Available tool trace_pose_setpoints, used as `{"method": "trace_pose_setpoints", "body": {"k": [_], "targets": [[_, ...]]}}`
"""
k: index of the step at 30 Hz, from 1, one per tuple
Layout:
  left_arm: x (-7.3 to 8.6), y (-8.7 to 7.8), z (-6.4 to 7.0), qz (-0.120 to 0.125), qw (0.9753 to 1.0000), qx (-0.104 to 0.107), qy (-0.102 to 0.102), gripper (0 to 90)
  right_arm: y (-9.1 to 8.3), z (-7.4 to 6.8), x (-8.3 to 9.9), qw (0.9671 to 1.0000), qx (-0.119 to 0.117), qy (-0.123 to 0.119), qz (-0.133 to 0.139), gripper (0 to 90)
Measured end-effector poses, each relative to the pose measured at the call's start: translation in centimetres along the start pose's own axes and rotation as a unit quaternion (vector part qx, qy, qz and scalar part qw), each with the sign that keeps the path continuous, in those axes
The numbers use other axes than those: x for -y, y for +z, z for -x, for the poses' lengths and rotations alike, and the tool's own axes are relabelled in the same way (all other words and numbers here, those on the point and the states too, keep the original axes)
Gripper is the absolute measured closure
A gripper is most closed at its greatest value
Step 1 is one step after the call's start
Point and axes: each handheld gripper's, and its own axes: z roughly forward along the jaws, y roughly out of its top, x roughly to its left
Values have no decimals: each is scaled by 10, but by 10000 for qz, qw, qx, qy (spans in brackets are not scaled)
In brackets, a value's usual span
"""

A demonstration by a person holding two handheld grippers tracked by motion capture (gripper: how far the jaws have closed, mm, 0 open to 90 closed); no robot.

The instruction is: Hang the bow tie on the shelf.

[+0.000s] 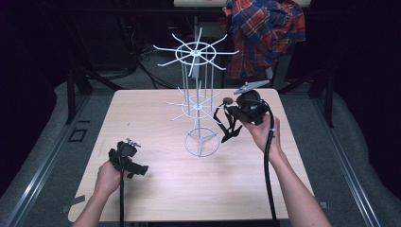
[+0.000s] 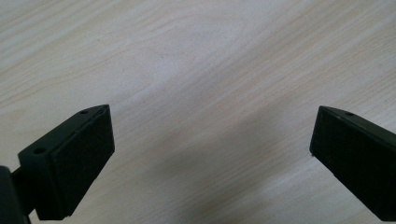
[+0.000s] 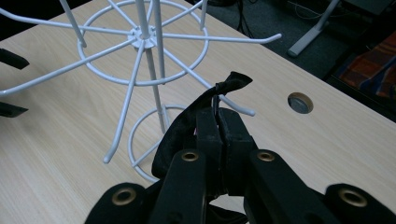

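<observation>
1. beside the white wire display rack [image 1: 198, 101], in the right gripper [image 3: 219, 122]: clamped on a black strap [image 3: 232, 82], jaws pinched tight on the fabric, with the loop's top poking up past the tips.
2. in the high view, dangling from the right gripper [image 1: 235, 112]: the rest of the black strap [image 1: 228, 126], hanging free above the wooden table [image 1: 156, 189] just right of the rack's round base.
3. for a clean hang, judged from here: steer the open part of the loop onto the nearest lower-tier hook [image 3: 238, 106], not the fabric edge.
4. approach along the hook's own line, tip first, then slide inward past the upturned end before loosening the grip.
5. keep the pinch high on the strap; otherwise likely snagging on neighbouring prongs.
6. near the table's front-left: the left gripper [image 1: 126, 160], jaws spread wide over bare wood [image 2: 210, 84], holding nothing.
7. worth using to steady the rack's base should the light frame tip under a sideways push.
</observation>
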Motion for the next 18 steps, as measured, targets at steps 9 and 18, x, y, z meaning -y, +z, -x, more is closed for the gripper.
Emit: {"method": "trace_pose_setpoints", "body": {"k": [9, 18], "targets": [[0, 1, -2, -32, 10000, 11, 0, 0, 12, -6, 6, 9999, -30, -37, -113, 879], [0, 2, -2, -41, 10000, 4, -7, 0, 23, -4, 15, 9997, -103, 39, -221, 879]]}}
